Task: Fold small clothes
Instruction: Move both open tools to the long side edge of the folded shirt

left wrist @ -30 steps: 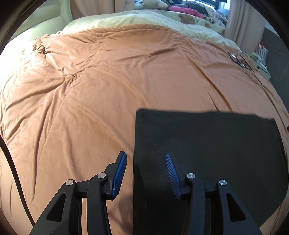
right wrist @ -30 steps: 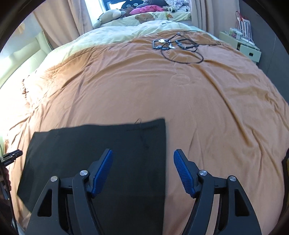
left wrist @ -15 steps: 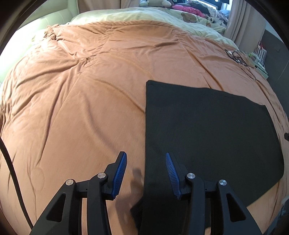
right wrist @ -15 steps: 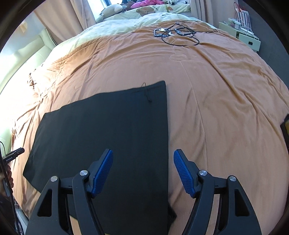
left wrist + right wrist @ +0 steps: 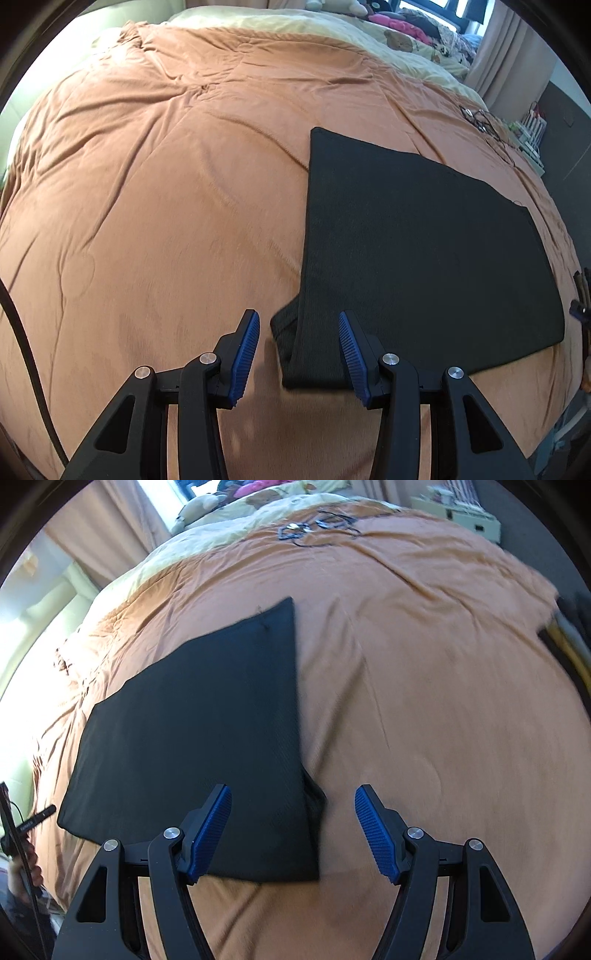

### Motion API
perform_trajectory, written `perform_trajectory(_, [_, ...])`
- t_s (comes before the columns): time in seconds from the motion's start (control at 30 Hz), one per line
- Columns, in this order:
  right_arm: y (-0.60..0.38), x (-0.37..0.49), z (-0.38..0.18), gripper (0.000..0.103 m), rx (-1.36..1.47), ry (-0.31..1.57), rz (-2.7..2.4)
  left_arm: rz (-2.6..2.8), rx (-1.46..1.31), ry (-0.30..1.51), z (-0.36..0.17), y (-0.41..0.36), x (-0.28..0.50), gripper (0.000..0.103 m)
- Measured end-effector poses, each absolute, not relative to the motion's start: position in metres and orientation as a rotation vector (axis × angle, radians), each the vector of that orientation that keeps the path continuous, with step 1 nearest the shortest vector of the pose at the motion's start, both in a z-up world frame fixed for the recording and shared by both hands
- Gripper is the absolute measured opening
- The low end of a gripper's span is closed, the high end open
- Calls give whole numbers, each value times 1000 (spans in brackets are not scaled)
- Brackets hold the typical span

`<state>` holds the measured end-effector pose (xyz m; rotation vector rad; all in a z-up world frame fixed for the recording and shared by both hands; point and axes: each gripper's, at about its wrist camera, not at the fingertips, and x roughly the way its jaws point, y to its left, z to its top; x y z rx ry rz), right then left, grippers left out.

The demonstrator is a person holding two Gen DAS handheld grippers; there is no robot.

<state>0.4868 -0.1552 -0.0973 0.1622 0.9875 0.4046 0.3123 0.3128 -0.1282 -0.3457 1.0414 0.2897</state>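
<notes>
- Both claws have drawn back toward the near edge; more of the black garment (image 5: 424, 251) now shows, lower centre-right in the left view.
- Left claw (image 5: 298, 356) and right claw (image 5: 292, 834) stand open, gripping nothing.
- Garment lies flat on the bed (image 5: 166, 184), one fold apparently done; further folds likely remain.

orange bedspread (image 5: 166, 221), folded black garment (image 5: 406, 240) flat on it, cables (image 5: 317, 528) near far edge

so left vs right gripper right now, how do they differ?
The left gripper has its jaws set narrower; the right gripper stands wider. The left frames the black garment's near-left corner, the right its near-right corner. Both are open, empty and above the orange duvet.
</notes>
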Motion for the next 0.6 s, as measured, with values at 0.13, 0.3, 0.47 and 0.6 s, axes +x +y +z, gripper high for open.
perform_trajectory(0.13, [-167,477,-113,59,178,1023,386,294,-347,1065,-140,309,306,47])
perform_trajectory(0.3, [-162,462,-116,56,63,1020,359,341,-299,1109,-154,305,299,47])
perform_trajectory(0.47, [-152,445,-114,56,-40,1011,324,362,-287,1142,-165,307,285,47])
perform_trajectory(0.6, [-156,439,-110,56,17,1009,327,372,-279,1153,-164,311,274,48])
